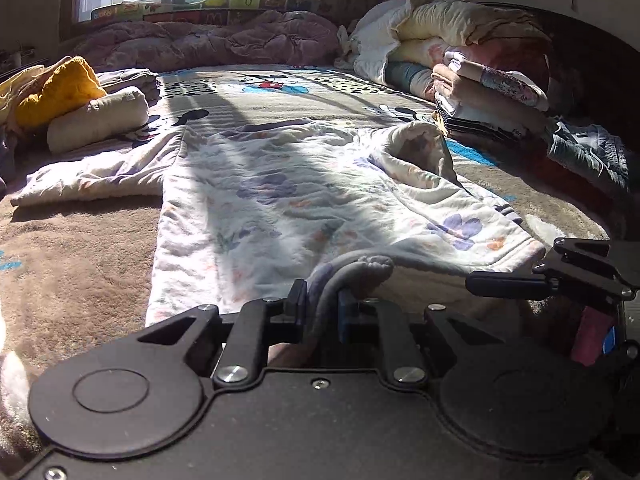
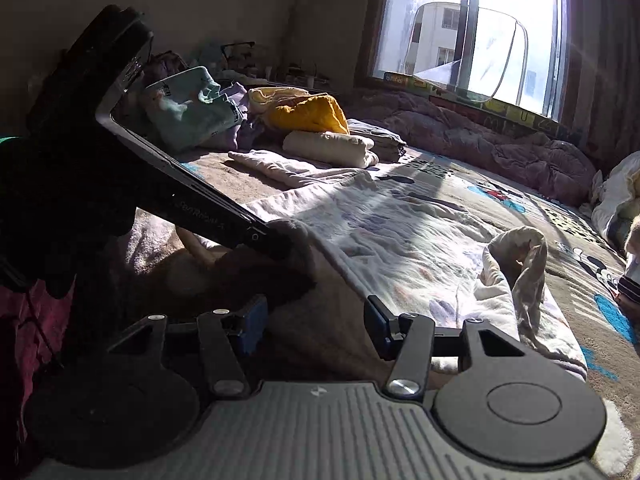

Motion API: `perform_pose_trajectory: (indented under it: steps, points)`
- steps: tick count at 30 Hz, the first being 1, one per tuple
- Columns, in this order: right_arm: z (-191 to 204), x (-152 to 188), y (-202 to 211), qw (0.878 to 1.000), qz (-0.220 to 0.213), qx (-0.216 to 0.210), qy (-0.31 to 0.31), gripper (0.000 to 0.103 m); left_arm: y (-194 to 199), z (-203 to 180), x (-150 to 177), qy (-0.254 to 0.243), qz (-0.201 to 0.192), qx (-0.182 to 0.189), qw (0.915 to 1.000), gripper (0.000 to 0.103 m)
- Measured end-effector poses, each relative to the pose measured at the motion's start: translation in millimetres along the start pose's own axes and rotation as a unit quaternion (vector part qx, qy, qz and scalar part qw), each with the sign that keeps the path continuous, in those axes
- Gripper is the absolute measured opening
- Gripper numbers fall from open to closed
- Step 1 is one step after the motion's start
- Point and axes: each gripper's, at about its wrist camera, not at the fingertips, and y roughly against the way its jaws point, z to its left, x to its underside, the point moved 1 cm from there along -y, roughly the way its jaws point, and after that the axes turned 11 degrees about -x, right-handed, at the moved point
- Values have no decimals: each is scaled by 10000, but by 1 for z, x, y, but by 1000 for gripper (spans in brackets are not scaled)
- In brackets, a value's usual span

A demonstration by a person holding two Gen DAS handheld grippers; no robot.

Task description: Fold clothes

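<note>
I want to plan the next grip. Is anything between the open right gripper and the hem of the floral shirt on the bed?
Nothing visible blocks it. The right gripper is open beside the floral shirt, with only bare blanket between. The left gripper already pinches the hem.

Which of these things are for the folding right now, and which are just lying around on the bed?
For the folding:
- flowery shirt, spread flat
- left gripper, shut on the shirt's hem
- right gripper, open at the hem

Just lying about:
- yellow garment
- rolled cream cloth
- stack of folded clothes
- jeans
- pink quilt
</note>
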Motion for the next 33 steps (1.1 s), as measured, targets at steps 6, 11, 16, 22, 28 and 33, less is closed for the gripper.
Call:
perform_pose_trajectory:
  steps: [6, 11, 16, 22, 28, 33]
  points:
    - [14, 10, -38, 9953, 687, 322, 606, 44, 17, -13, 9, -993, -264, -196, 9945, 62]
    - [0, 2, -22, 9980, 354, 480, 196, 17, 51, -14, 19, -1506, -509, 386, 9865, 65]
    - [-20, -6, 1, 9977, -245, 536, -334, 9, 41, -27, 33, -2033, -432, 220, 9779, 55]
    - [-48, -5, 5, 9917, -547, 345, -1108, 9, 16, -43, 44, -2695, -658, -520, 9593, 28]
    - [-57, -6, 7, 9866, -804, 66, -1419, 9, 2, -55, 49, -2984, -814, -561, 9493, 5]
    - [-45, -14, 9, 9887, -947, -250, -1136, 8, -8, -63, 57, -3103, -722, -458, 9468, 4]
